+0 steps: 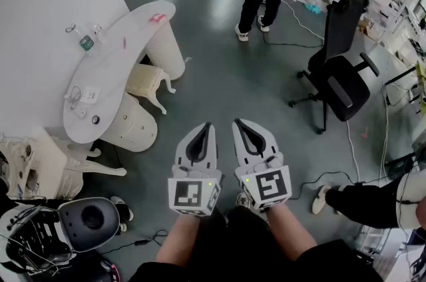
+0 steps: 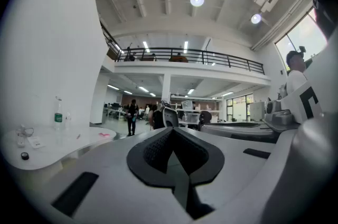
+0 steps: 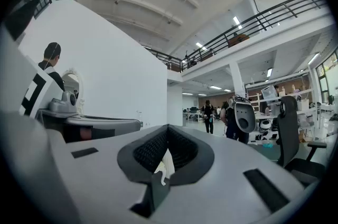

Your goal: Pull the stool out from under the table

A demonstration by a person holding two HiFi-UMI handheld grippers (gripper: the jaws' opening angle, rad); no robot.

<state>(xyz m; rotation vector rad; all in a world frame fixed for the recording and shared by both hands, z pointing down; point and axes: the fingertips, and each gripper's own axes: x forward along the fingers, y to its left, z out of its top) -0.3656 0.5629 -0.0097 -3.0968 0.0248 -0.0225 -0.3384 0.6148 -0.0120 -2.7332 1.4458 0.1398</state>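
Nearest the person, well short of the table (image 1: 126,41), the left gripper (image 1: 208,131) and right gripper (image 1: 239,126) hover side by side, each with its jaws pressed together on nothing. Farther on, the cream stool (image 1: 146,81) sits tucked under the table, between its two ribbed bases. Neither gripper has reached it yet. A crooked pull could snag a curved leg on a base, I think, and jolt the table, tipping the bottle (image 1: 86,42) standing on top.

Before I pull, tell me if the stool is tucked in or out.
Tucked in: the stool sits partly beneath the table top.
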